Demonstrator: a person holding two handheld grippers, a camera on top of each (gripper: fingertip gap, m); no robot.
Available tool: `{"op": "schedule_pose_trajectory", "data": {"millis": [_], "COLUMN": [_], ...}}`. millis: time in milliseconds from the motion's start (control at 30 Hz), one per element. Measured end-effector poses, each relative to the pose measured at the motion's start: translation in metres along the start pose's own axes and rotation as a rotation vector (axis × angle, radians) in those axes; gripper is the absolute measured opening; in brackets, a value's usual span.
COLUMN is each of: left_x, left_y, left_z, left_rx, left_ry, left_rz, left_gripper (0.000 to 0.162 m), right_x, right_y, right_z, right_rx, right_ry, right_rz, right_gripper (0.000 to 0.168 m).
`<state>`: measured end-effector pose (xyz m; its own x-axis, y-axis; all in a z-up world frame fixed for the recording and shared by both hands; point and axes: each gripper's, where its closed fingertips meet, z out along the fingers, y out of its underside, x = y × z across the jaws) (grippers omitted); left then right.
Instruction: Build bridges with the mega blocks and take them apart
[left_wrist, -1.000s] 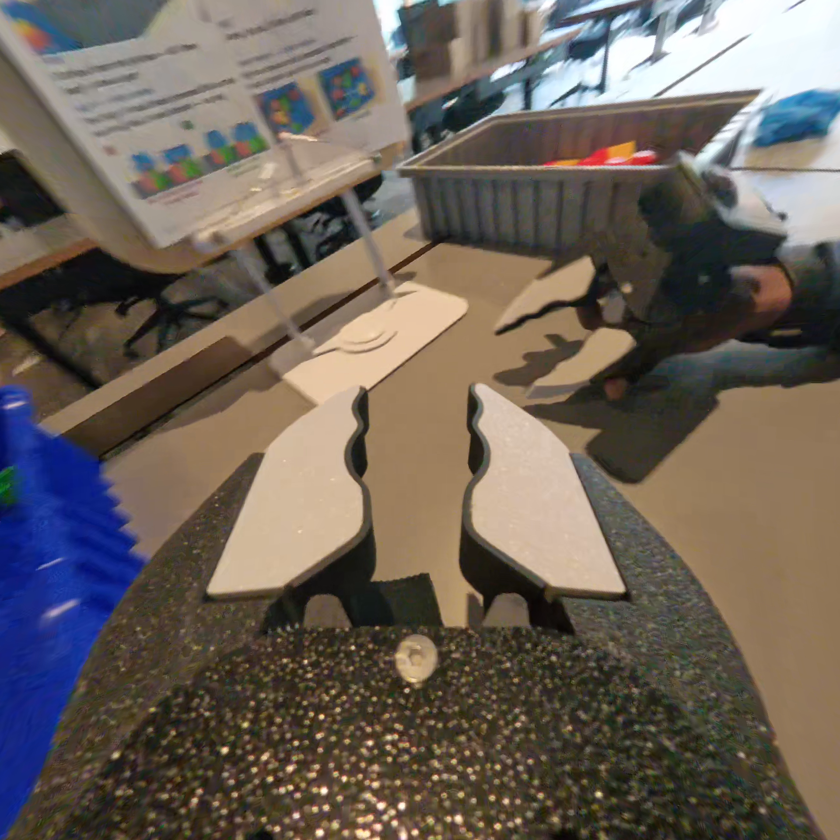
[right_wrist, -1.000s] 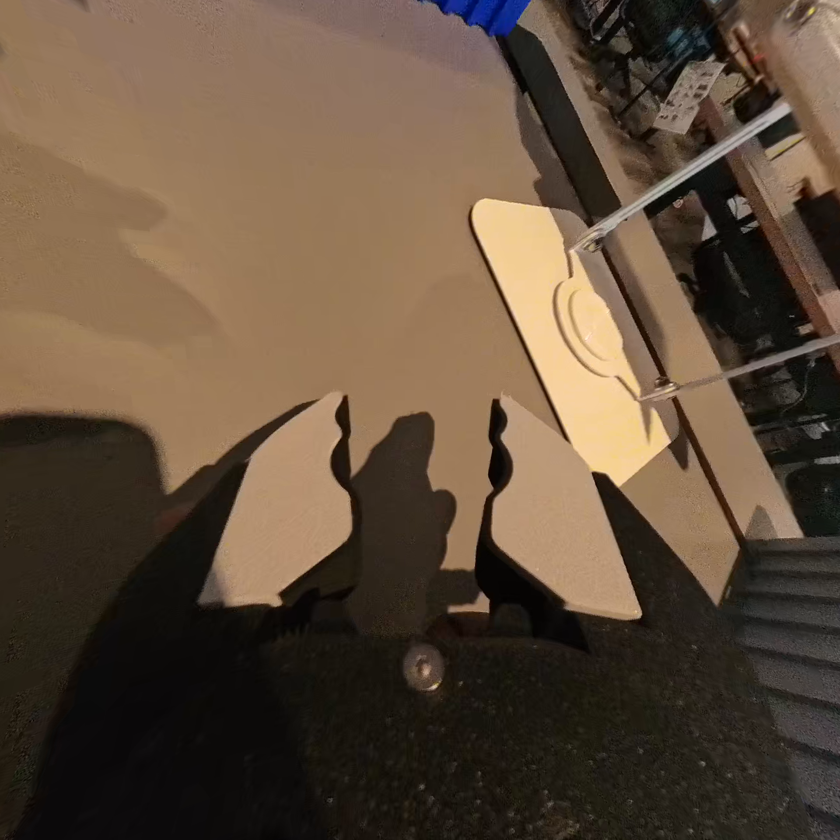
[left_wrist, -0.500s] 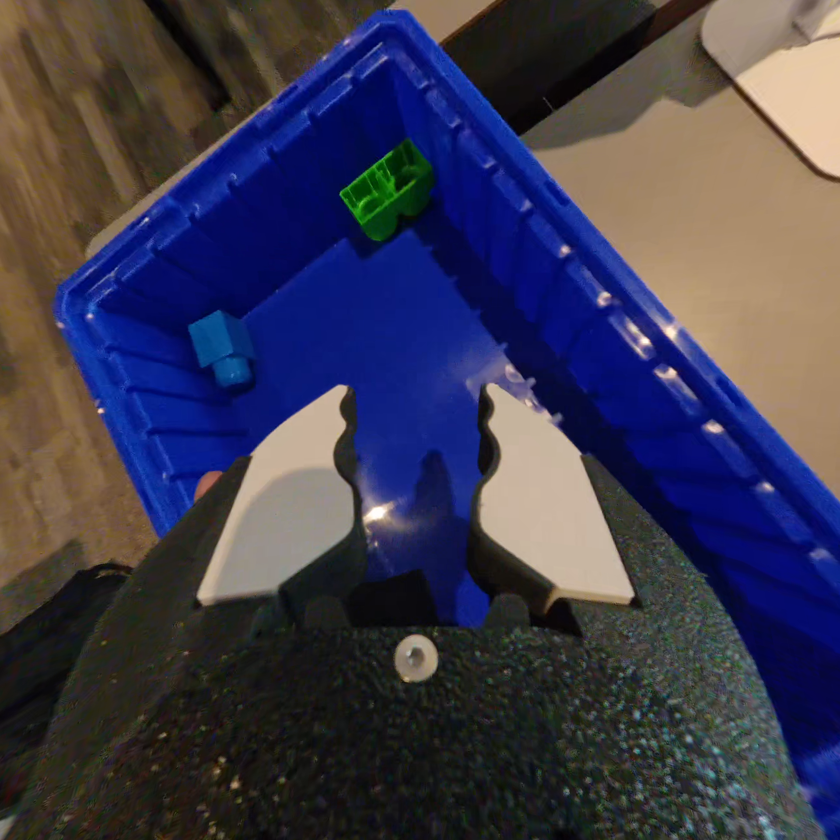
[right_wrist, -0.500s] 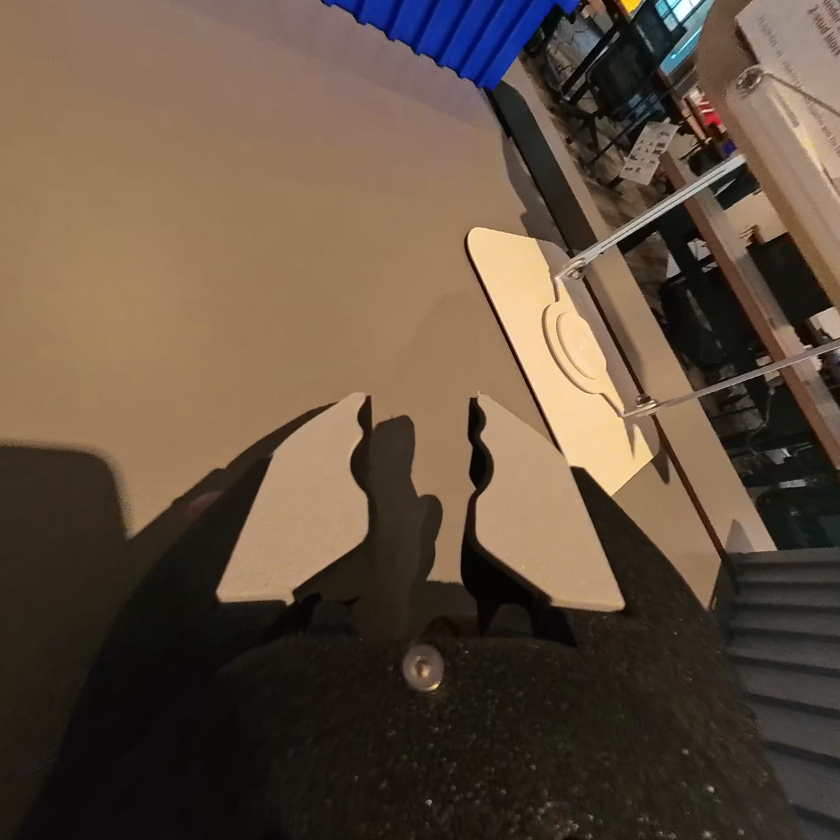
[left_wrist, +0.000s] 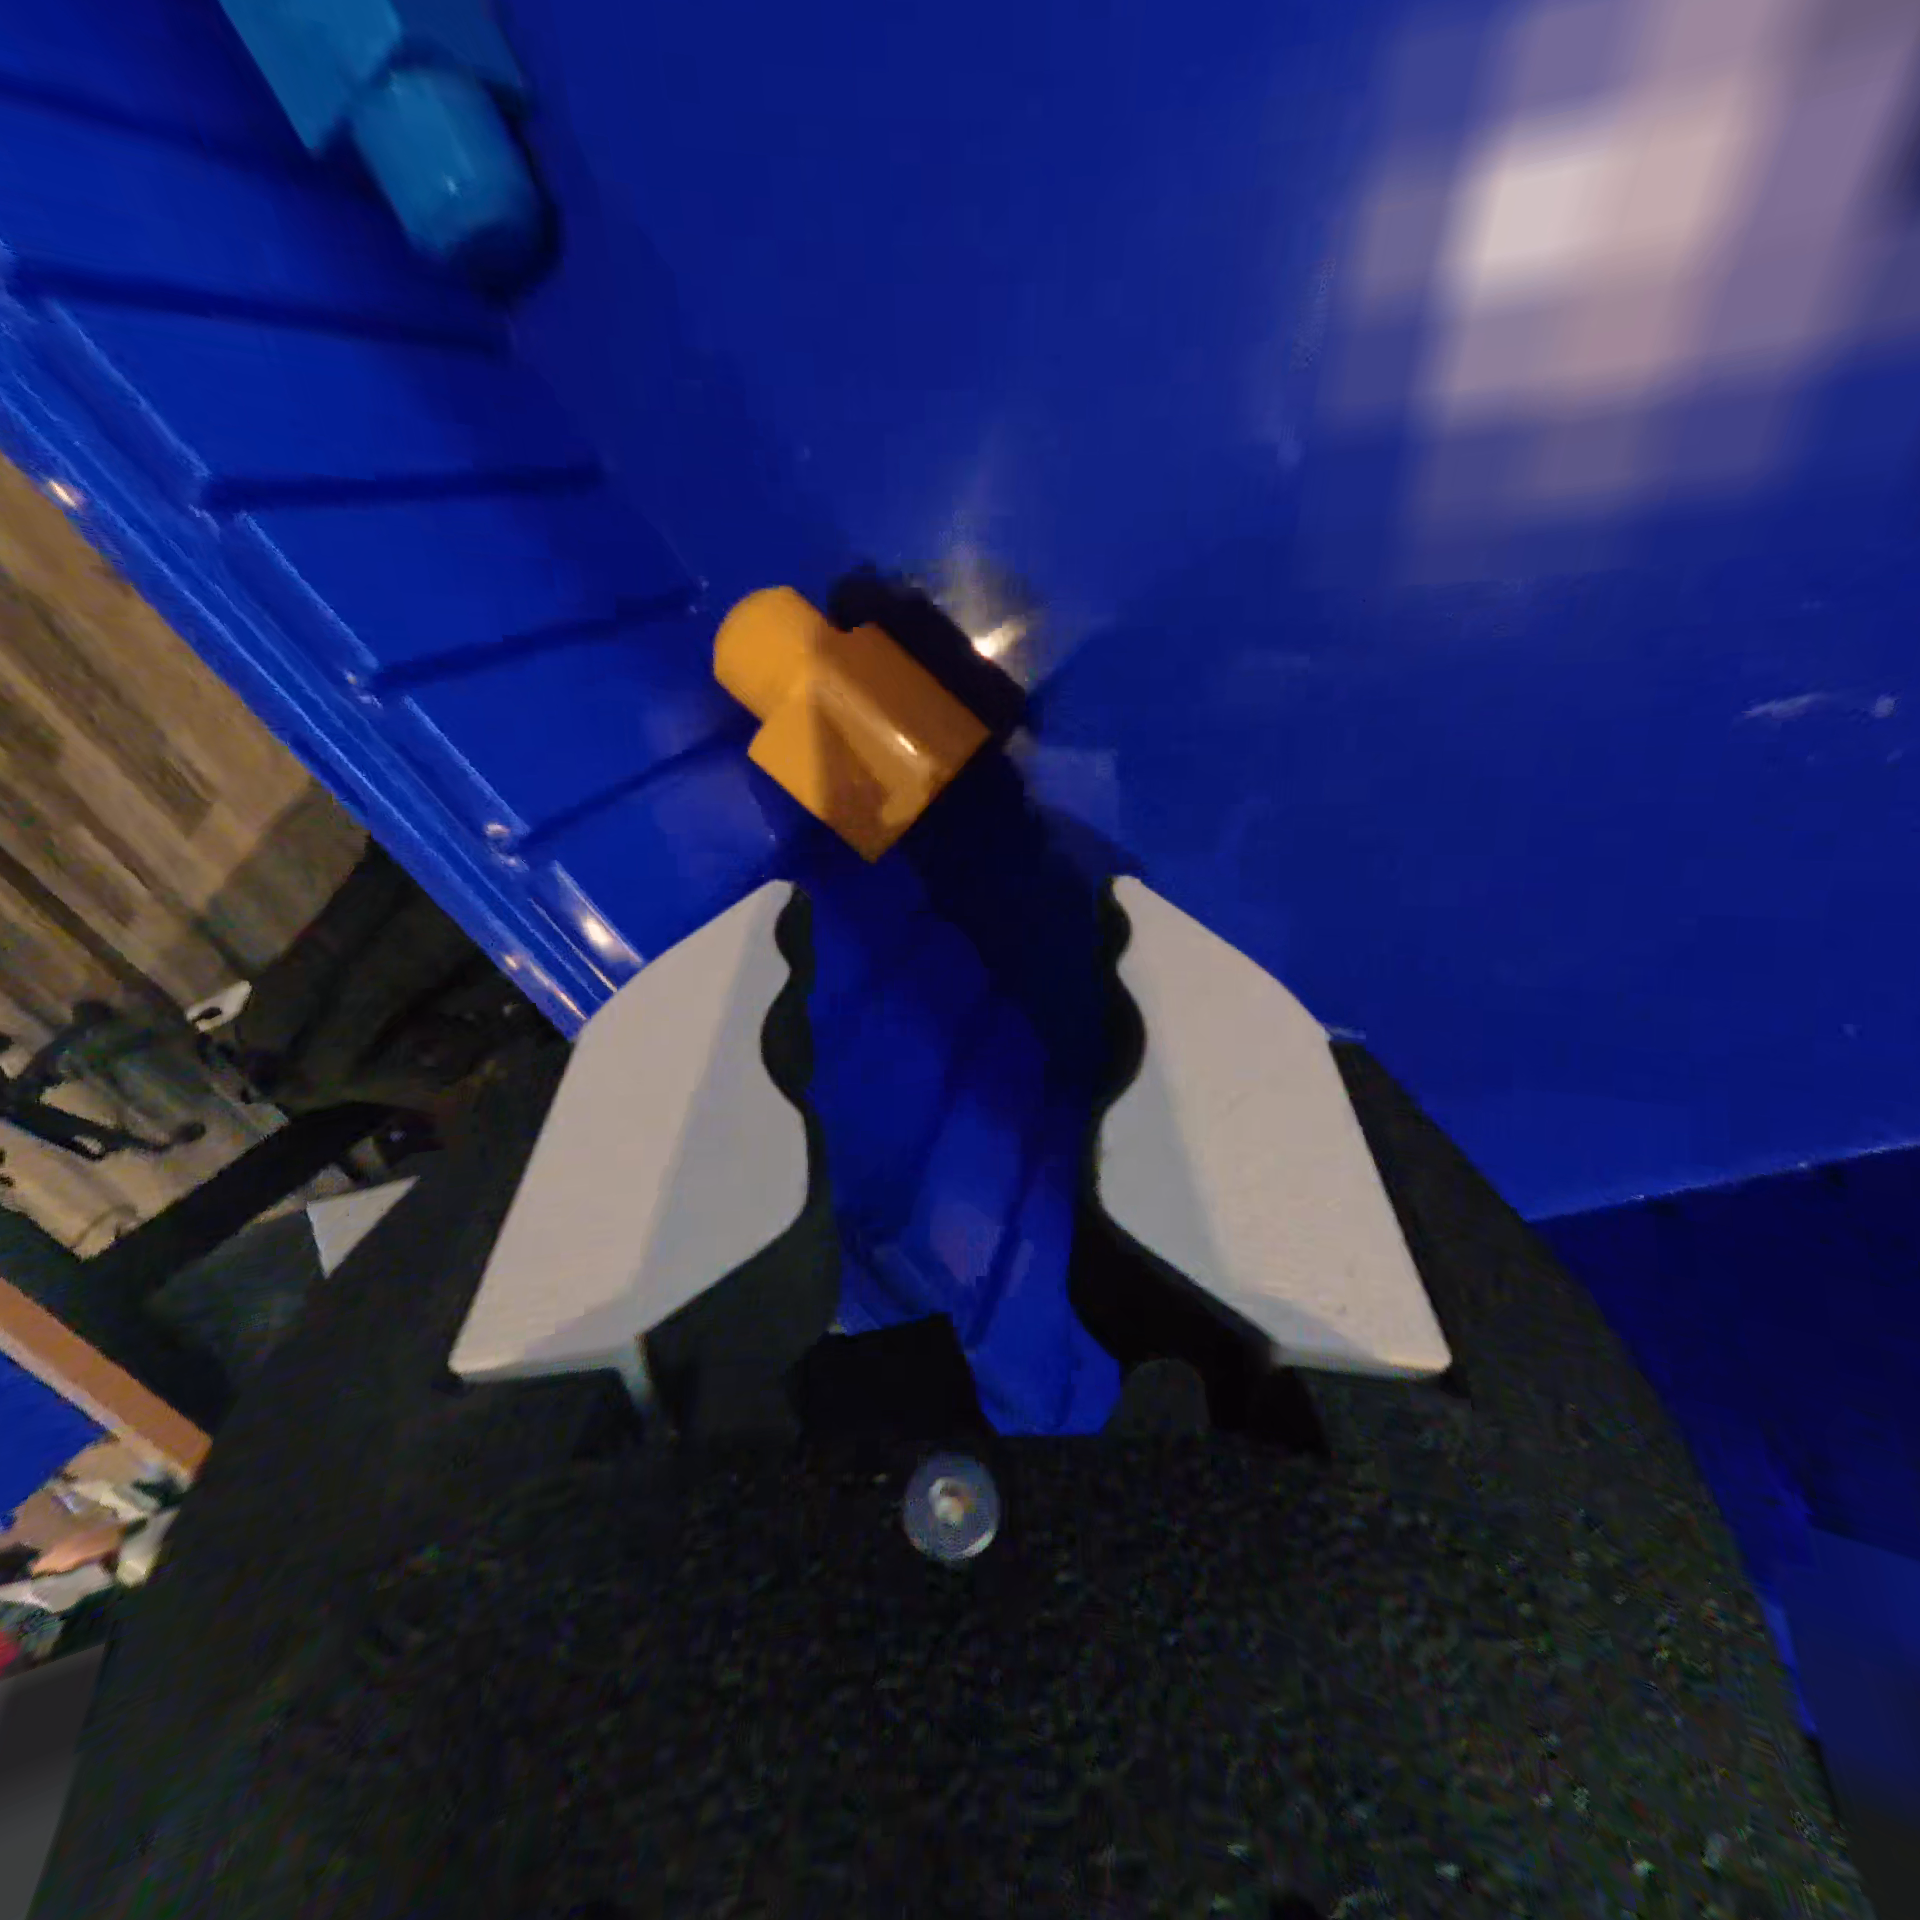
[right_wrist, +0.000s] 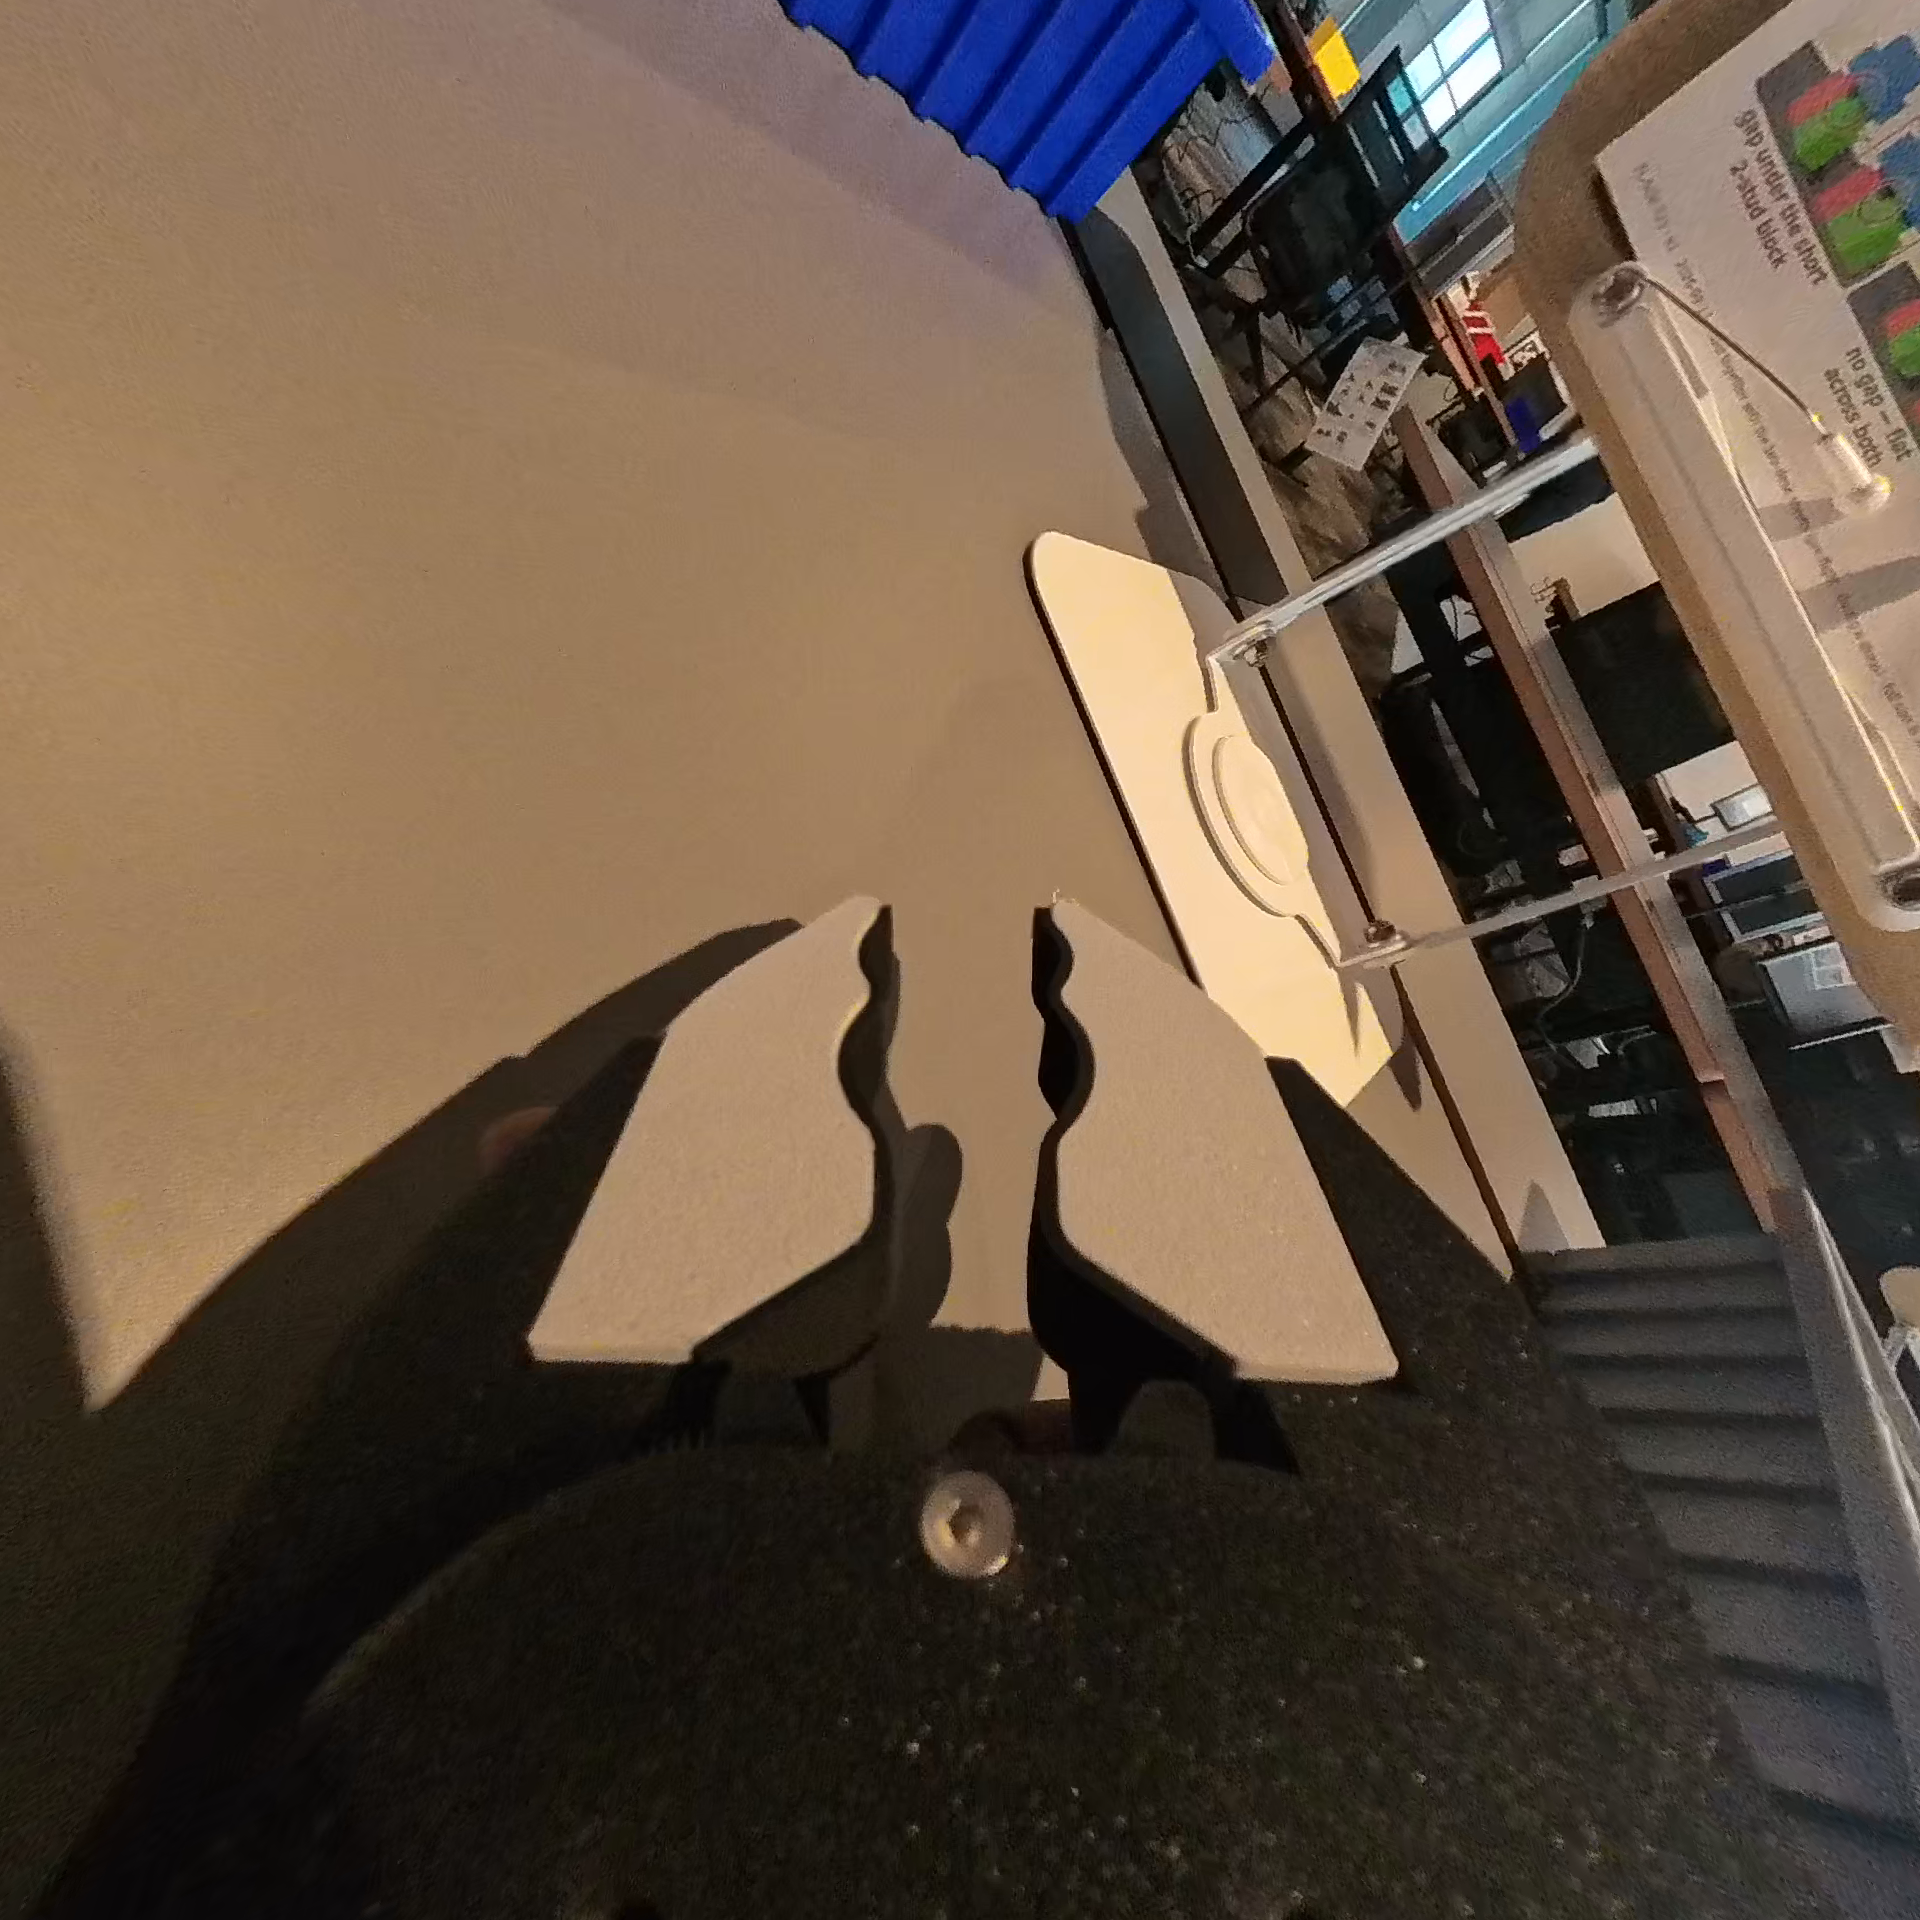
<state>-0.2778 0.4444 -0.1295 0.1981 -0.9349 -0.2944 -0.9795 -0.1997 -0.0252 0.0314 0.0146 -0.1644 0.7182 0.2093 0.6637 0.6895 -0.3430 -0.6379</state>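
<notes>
The light blue plastic block (left_wrist: 416, 135) at the top of the left wrist view is cut off by the picture's upper edge and smeared by motion blur. A pale blurred reflection (left_wrist: 1538, 291) washes out part of the glossy blue plastic bin (left_wrist: 1247, 520). In the right wrist view, only 1 ribbed corner of that bin (right_wrist: 1039, 94) shows at the top edge. The grey ribbed plastic crate (right_wrist: 1714, 1507) is cut off at the right edge, its contents hidden. The white instruction sheet on its clear stand (right_wrist: 1787, 343) runs out of frame.
</notes>
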Motion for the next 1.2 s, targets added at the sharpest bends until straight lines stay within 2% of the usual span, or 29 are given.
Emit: {"op": "schedule_pose_trajectory", "data": {"millis": [133, 200, 267, 333, 400, 533, 633, 700, 967, 1033, 1133, 1200], "left_x": [-0.016, -0.021, -0.027, -0.025, -0.025, -0.032, -0.037, -0.04, -0.032, -0.038, -0.032, -0.03], "left_y": [-0.006, -0.008, -0.007, -0.006, -0.006, -0.004, -0.017, -0.015, -0.011, -0.014, -0.014, -0.014], "left_z": [0.022, 0.03, 0.033, 0.037, 0.04, 0.033, 0.028, 0.033, 0.033, 0.037, 0.049, 0.057], "left_rx": [-0.064, -0.11, -0.169, -0.207, -0.238, -0.267, -0.174, -0.188, -0.153, -0.151, -0.151, -0.169], "left_ry": [-0.015, -0.054, -0.129, -0.174, -0.239, -0.338, -0.359, -0.344, -0.262, -0.305, -0.281, -0.287], "left_rz": [-0.055, -0.035, 0.02, 0.088, 0.234, 0.508, 0.655, 0.692, 0.772, 0.779, 0.816, 0.851], "left_gripper": [0.053, 0.047, 0.053, 0.061, 0.068, 0.059, 0.054, 0.05, 0.068, 0.074, 0.076, 0.069], "right_x": [-0.003, -0.004, -0.004, -0.004, -0.004, -0.007, -0.008, -0.009, -0.01, -0.011, -0.012, -0.012], "right_y": [-0.001, -0.001, -0.001, -0.001, -0.001, -0.002, -0.002, -0.002, -0.002, -0.002, -0.002, -0.002], "right_z": [0.0, 0.0, 0.0, 0.0, 0.0, 0.0, 0.0, 0.0, 0.0, 0.0, 0.0, 0.0], "right_rx": [0.001, 0.003, 0.003, 0.003, 0.005, 0.011, 0.012, 0.013, 0.013, 0.012, 0.012, 0.012], "right_ry": [0.001, 0.001, 0.004, 0.006, 0.005, -0.004, -0.01, -0.011, -0.015, -0.018, -0.022, -0.023], "right_rz": [-0.029, -0.039, -0.044, -0.046, -0.049, -0.067, -0.075, -0.077, -0.088, -0.092, -0.099, -0.103], "right_gripper": [0.021, 0.019, 0.019, 0.019, 0.018, 0.015, 0.013, 0.012, 0.009, 0.008, 0.006, 0.005]}}
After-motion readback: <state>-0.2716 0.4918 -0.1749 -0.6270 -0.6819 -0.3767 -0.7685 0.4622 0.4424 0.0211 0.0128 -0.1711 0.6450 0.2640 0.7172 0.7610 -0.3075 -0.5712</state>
